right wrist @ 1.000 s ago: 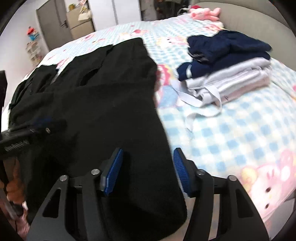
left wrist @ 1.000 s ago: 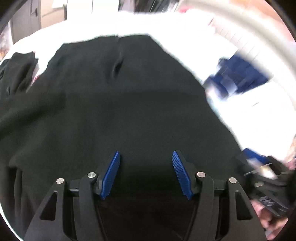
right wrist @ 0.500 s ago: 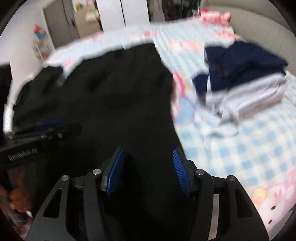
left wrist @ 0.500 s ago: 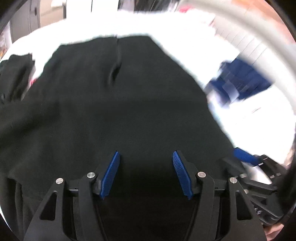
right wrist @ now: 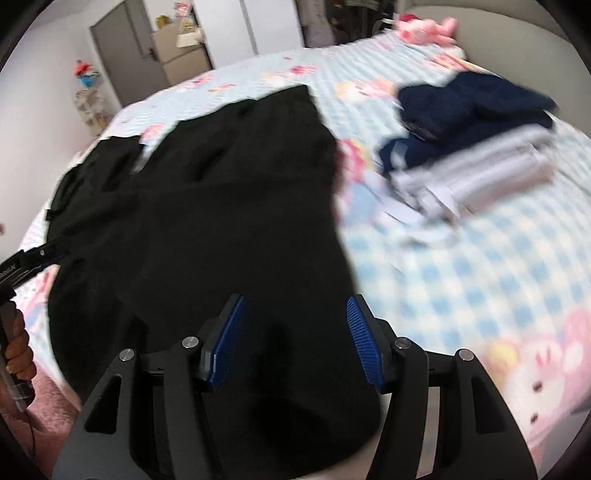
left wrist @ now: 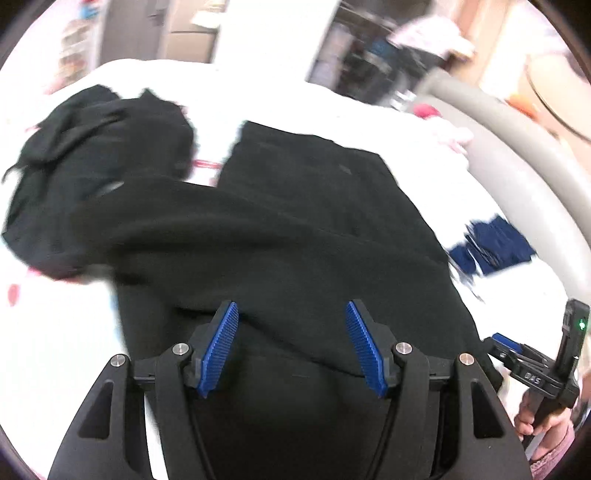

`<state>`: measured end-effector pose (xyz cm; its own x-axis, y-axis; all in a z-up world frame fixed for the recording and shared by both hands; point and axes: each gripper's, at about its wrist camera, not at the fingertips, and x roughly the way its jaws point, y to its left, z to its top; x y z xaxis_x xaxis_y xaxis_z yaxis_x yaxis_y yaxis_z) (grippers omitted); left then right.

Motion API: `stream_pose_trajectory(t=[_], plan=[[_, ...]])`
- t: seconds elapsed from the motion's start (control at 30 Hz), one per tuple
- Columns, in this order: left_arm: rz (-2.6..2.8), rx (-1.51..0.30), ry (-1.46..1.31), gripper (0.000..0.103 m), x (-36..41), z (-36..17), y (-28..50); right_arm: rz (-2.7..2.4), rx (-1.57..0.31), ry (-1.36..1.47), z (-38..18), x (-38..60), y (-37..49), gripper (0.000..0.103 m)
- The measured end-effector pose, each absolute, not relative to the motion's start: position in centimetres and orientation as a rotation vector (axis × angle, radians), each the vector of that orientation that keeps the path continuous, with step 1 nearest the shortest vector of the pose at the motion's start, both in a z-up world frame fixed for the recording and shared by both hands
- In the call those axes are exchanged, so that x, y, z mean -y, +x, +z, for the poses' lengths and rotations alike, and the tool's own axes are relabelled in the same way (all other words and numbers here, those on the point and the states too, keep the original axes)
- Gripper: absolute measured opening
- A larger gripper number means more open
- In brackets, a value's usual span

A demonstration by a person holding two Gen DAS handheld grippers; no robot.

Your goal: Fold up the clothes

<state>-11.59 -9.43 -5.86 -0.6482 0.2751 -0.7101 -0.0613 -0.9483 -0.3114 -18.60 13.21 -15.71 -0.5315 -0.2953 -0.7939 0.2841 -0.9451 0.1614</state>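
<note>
A large black garment (left wrist: 314,221) lies spread on the bed, with a thick fold of its cloth running across its lower half. My left gripper (left wrist: 291,306) hovers over its near part, open, with nothing between the blue pads. Over the same garment (right wrist: 221,221), close to its right edge, my right gripper (right wrist: 295,301) has its jaws opening, and only cloth shows below the gap. A second, crumpled black garment (left wrist: 92,158) lies at the far left of the bed. Both views are blurred.
A folded pile, navy (right wrist: 472,103) over grey (right wrist: 491,173), sits to the right on the blue checked bedsheet (right wrist: 480,277). A pink plush toy (right wrist: 424,27) lies at the head. A grey padded headboard (left wrist: 517,147) curves round the right. A hand (right wrist: 18,354) holds the left tool's handle.
The left view has swung left and risen, so the crumpled black garment and the fold of cloth are now in sight. The right gripper has hardly shifted, and its pads stand slightly wider.
</note>
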Motion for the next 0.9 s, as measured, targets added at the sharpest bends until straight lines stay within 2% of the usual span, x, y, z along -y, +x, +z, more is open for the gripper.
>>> stream_pose_trajectory(t=[0.13,0.37,0.43,0.5,0.57,0.6,0.67,0.73,0.77,0.8,0.83,0.87,0.9], plan=[[2.73,0.508,-1.264,0.063,14.0,-7.7,-12.5,-2.445,-0.044,1.264,-15.4,-9.6,-19.8,0.059],[2.785,0.76,-1.26,0.062,20.0,-11.0,-14.5,-2.398,-0.233,1.389,-19.6,-5.9,-21.1,0.059],[2.762,0.834,-1.236,0.061,21.1,-11.6,-15.5,-2.401,-0.233,1.372,-19.6,-6.3,-20.7,0.059],[2.667,0.886,-1.227,0.053,21.4,-12.0,-16.9,-2.397,-0.214,1.389,-19.3,-6.7,-20.7,0.059],[2.633,0.856,-1.232,0.03,20.5,-11.7,-18.1,-2.405,-0.192,1.403,-18.9,-7.3,-20.2,0.059],[2.636,0.823,-1.231,0.024,20.0,-11.4,-18.4,-2.411,-0.181,1.406,-18.7,-7.8,-19.9,0.059],[2.694,0.679,-1.194,0.018,18.3,-9.7,-18.5,-2.416,-0.146,1.412,-18.2,-8.8,-19.4,0.059],[2.7,0.596,-1.187,0.018,17.3,-8.6,-18.9,-2.404,-0.119,1.416,-17.8,-9.0,-19.2,0.059],[2.686,0.598,-1.205,0.02,17.3,-8.4,-19.4,-2.403,-0.113,1.417,-17.8,-9.1,-19.1,0.059],[2.654,0.639,-1.227,0.027,17.6,-8.5,-19.9,-2.403,-0.11,1.418,-17.8,-9.2,-19.0,0.059],[2.592,0.724,-1.266,0.056,18.2,-9.0,-20.5,-2.403,-0.101,1.42,-17.8,-9.4,-18.9,0.059],[2.546,0.802,-1.258,0.069,18.7,-9.4,-20.9,-2.402,-0.093,1.421,-17.8,-9.5,-18.8,0.059],[2.499,0.876,-1.25,0.069,19.2,-9.7,-21.3,-2.401,-0.081,1.42,-17.7,-9.9,-18.6,0.059]])
